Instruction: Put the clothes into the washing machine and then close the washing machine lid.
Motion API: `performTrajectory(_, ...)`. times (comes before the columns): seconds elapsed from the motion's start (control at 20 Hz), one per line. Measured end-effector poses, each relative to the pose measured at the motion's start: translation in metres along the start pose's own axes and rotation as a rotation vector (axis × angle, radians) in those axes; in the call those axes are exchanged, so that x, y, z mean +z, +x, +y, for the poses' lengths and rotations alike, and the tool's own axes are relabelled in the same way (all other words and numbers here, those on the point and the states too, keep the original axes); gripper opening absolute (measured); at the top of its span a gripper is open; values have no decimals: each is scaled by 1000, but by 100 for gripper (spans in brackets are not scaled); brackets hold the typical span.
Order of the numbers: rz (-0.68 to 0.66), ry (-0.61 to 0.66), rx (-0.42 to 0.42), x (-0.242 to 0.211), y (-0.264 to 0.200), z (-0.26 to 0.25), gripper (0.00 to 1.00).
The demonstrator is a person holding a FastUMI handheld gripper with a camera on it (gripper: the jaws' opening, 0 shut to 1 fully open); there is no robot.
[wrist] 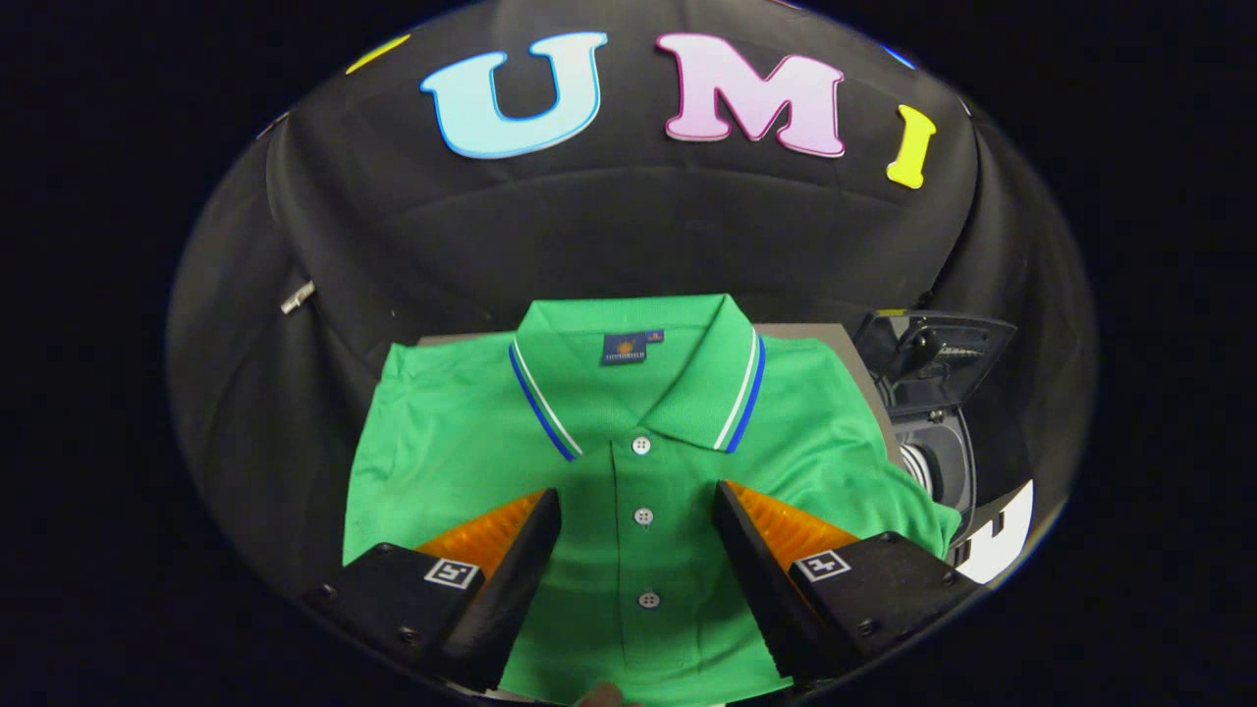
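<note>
Between the two spread fingers of the hand-held gripper lies a bright green short-sleeved polo shirt of knitted fabric, spread flat with its front up. The fingers stand wide apart and they pinch nothing; the button strip of the shirt runs straight through the gap between them. Three small white round buttons sit in a line on this strip, the middle one about level with the fingertips. I cannot tell if the fingers touch the cloth or hang just above it.

Beyond the fingers is the folded collar, green with white and blue stripes along its edge, and inside it a small dark blue label. The two sleeves reach out to both sides, past the fingers.

The shirt rests on a flat grey table top, of which a narrow strip shows behind the collar and beside the right shoulder.

Just beside the right sleeve, beyond the right finger, stands a small toy-like washing machine of dark and grey plastic. Its dark lid is raised and tilted back, so the round opening below it is open. The shirt is outside the machine.
</note>
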State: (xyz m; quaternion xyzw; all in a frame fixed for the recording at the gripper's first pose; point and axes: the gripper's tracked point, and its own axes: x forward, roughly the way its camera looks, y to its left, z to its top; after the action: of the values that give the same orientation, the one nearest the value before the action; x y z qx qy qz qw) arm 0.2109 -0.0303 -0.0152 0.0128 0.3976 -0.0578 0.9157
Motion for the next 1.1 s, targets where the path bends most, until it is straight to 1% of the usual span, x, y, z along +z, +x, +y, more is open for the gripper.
performTrajectory(0.1, 60, -61, -15, -4, -1, 0, 100)
performTrajectory(0.2, 111, -52, -9, -8, -2, -2, 99)
performTrajectory(0.25, 127, -40, -21, -6, 0, -6, 99)
performTrajectory(0.35, 153, -30, -42, -6, 2, -16, 86)
performTrajectory(0.5, 177, -11, -51, -4, 4, -28, 44)
performTrajectory(0.55, 183, -3, -47, -2, 4, -27, 39)
performTrajectory(0.6, 187, -4, -49, -5, 4, -25, 36)
performTrajectory(1.0, 202, -13, -51, -2, 5, -27, 36)
performTrajectory(1.05, 182, -35, -31, -4, 7, -22, 36)
performTrajectory(1.1, 161, -47, -21, 1, 6, -24, 6)
